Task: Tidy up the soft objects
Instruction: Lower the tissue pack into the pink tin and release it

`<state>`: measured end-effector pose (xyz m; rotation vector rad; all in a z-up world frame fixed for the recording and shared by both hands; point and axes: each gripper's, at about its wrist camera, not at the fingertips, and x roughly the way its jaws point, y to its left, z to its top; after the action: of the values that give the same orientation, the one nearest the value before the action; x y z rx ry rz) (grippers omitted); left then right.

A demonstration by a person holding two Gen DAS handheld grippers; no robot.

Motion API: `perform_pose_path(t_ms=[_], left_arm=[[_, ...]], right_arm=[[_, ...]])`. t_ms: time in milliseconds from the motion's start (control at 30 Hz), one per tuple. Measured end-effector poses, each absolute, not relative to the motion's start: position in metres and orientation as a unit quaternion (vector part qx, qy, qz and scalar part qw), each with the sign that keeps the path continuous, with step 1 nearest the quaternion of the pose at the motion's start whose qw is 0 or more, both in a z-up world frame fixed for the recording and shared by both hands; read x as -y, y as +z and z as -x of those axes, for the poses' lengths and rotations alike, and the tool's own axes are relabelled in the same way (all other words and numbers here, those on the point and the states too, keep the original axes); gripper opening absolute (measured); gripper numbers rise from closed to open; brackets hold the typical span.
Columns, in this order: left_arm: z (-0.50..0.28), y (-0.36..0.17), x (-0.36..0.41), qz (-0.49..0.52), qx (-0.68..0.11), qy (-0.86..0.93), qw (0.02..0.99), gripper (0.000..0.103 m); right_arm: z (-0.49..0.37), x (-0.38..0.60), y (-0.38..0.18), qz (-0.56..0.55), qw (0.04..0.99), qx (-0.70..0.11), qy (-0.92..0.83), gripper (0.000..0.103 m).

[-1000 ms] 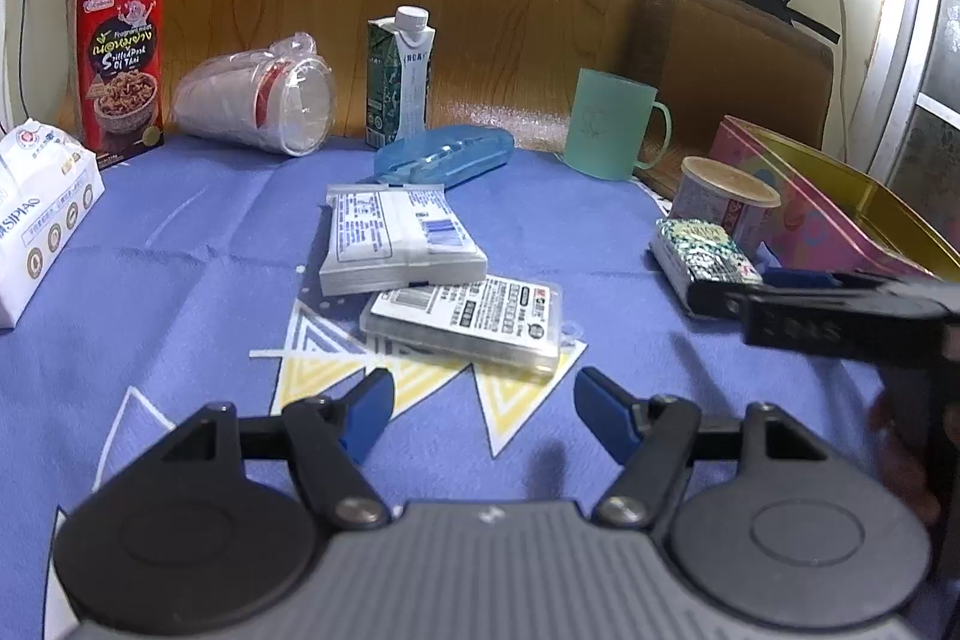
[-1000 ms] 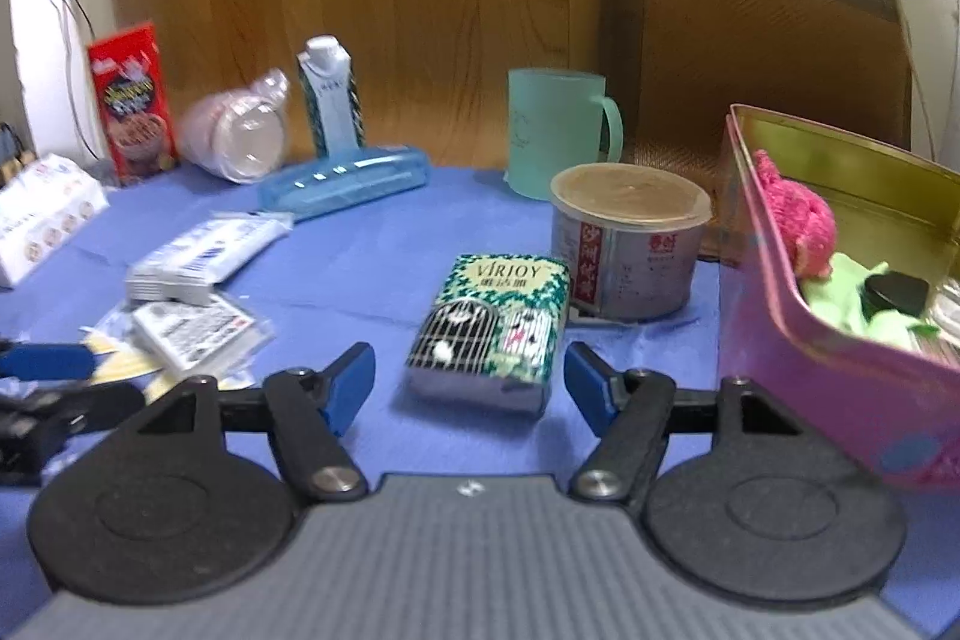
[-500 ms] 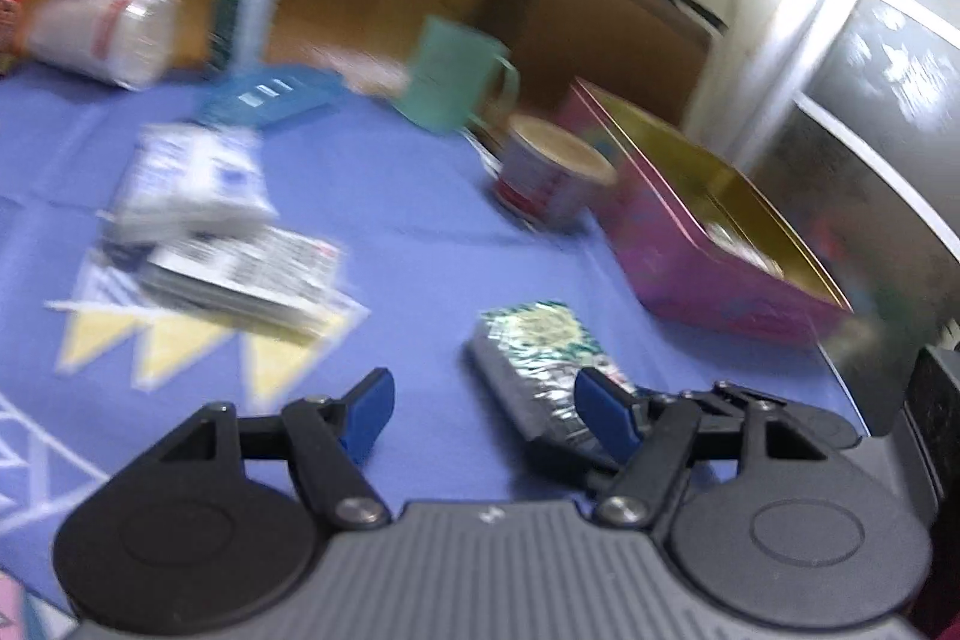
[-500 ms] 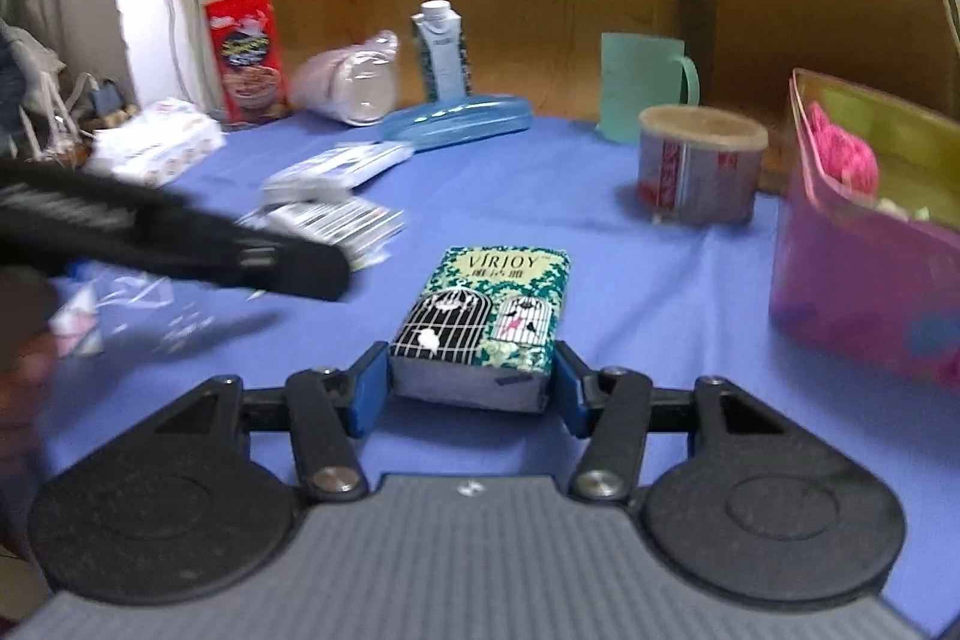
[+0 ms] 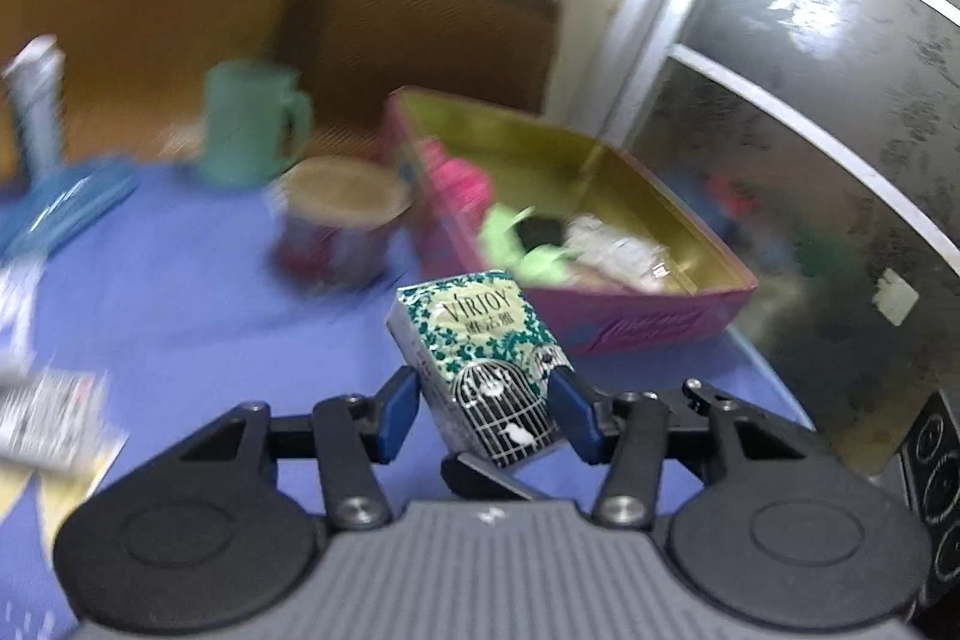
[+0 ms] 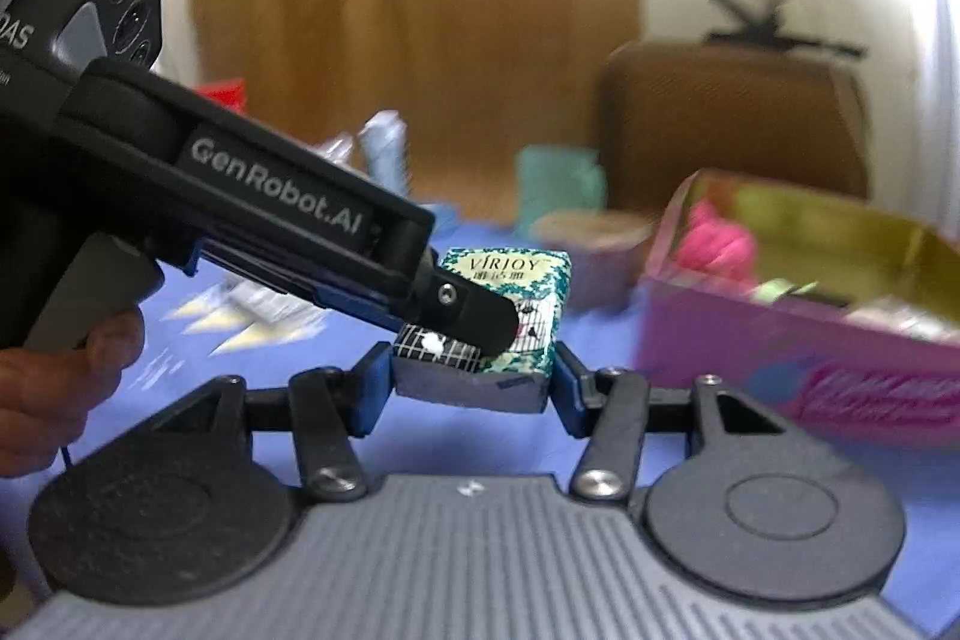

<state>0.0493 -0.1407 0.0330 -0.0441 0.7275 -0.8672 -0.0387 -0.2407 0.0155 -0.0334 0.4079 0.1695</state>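
Note:
A green tissue pack (image 5: 480,340) with a birdcage print hangs above the blue tablecloth, short of the pink tin (image 5: 630,328). In the right wrist view my right gripper (image 6: 471,376) is shut on the tissue pack (image 6: 510,274), a pad on each side. My left gripper (image 5: 486,412) has the pack between its closing jaws, and its pads touch it. Its upper finger (image 6: 474,310) lies across the pack's printed face. One right finger (image 5: 480,478) shows under the pack. The pink tin (image 6: 780,358) holds a pink soft thing (image 5: 459,178) and a green cloth (image 5: 510,232).
A lidded paper tub (image 5: 336,220) and a green mug (image 5: 252,130) stand left of the tin. A blue case (image 5: 66,214) and flat white packs (image 5: 48,412) lie further left. A hand (image 6: 60,388) holds the left gripper's handle. A glass door stands right of the table.
My right gripper closed on the tissue pack and lifted it off the cloth. My left gripper swung right, away from the flat packs, and closed in around the same pack.

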Motion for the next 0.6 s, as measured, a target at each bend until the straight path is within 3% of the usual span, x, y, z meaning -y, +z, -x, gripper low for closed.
perform_pose_path(t_ms=[333,500,600], left_arm=[[-0.069,0.045,0.271,-0.029,-0.314,-0.467,0.826,0.047],[-0.076,0.032,0.311,-0.056,-0.309,-0.447,0.838,0.056],[-0.077,0.026,0.306,-0.04,-0.317,-0.445,0.836,0.061]], right_arm=[[0.022,0.334,0.034,-0.008,0.987,-0.156,-0.042,0.057],[0.005,0.372,0.028,-0.003,0.981,-0.164,-0.105,0.059],[-0.004,0.391,0.018,0.013,0.971,-0.182,-0.152,0.08]])
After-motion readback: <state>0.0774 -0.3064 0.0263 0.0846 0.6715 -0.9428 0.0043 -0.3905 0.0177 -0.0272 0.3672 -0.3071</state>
